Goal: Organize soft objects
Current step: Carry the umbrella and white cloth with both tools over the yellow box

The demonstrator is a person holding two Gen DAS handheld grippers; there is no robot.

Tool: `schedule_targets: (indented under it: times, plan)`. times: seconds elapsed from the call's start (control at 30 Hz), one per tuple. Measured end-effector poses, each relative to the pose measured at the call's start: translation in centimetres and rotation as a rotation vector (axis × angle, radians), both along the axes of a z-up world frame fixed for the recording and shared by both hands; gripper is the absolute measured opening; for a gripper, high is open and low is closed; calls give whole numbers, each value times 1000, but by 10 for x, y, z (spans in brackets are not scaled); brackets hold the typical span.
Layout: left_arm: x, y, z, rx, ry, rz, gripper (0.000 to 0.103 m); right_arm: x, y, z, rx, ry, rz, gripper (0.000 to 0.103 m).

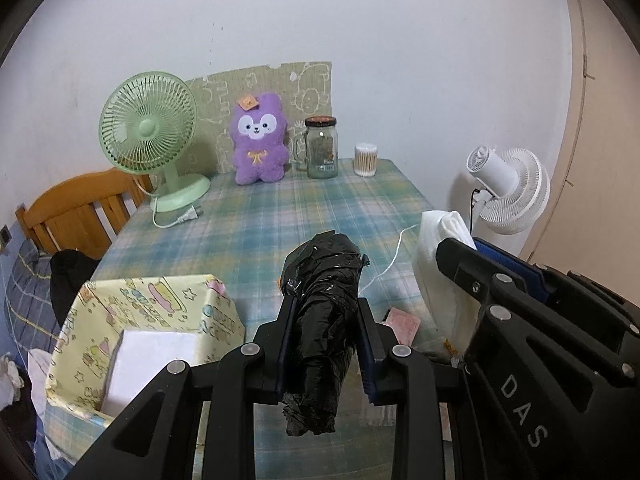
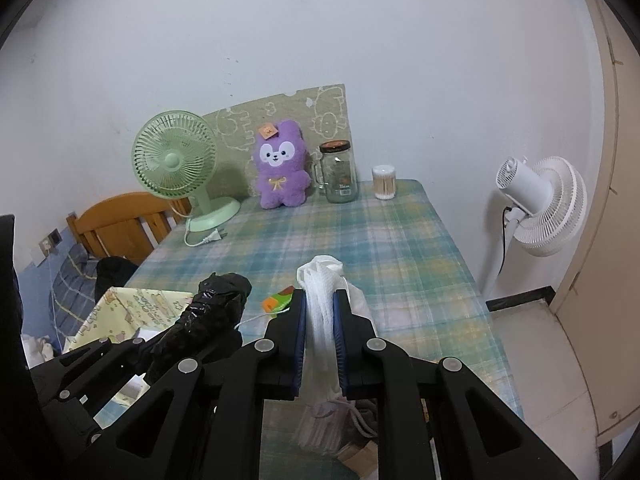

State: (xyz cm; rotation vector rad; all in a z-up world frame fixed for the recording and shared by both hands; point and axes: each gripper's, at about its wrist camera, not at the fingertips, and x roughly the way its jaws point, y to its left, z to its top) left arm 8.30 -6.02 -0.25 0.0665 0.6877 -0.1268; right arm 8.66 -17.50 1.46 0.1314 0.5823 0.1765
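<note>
left gripper (image 1: 325, 322) clamps a crumpled black plastic bag roll (image 1: 320, 304), long axis along the fingers; the yellow patterned cardboard box (image 1: 168, 308) at the desk's near-left corner lies just left. right gripper (image 2: 320, 322) pinches white folded mesh cloth (image 2: 320, 300).

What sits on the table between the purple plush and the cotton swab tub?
A lidded glass jar with a handle stands between the purple plush and the cotton swab tub; both wrist views show it.

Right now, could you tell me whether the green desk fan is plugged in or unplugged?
Unplugged. The green desk fan stands upright at the table's far left, and its plug lies loose on the plaid tablecloth beside its base.
</note>
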Motion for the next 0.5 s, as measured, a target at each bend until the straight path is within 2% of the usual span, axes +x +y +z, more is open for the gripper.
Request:
schedule_targets:
  times: [0.5]
  plan:
    - [-7,32,21,-1,-45,-14,27,-10,35,24,-46,-30,-6,16]
